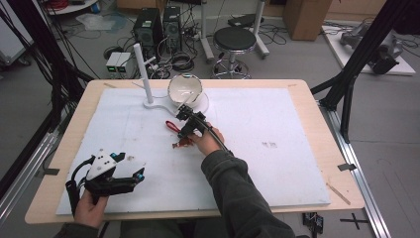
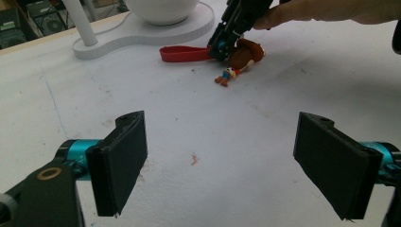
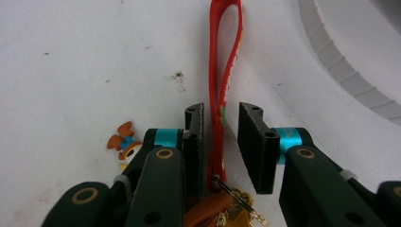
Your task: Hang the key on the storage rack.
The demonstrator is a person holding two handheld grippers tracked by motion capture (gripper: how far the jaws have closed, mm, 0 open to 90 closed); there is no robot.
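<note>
Straddling the red strap (image 3: 222, 75), the right claw (image 3: 221, 137) is seen apart, pads not yet pressing; the thin strap could be missed against the counter (image 3: 85, 56).

This is a lab or robotics test room, not a home. A plain wooden counter (image 1: 317, 148) covered with a white sheet (image 1: 257, 148) stands on a grey floor, framed by black metal struts (image 1: 364, 54). Behind it, two computer towers (image 1: 158, 27) sit on the floor amid tangled cables (image 1: 181, 62) and small boxed electronics (image 1: 118, 62). A round black stool (image 1: 234, 39), cardboard boxes (image 1: 307, 17) and loose equipment on a white board (image 1: 369, 47) complete the workroom look.
</note>
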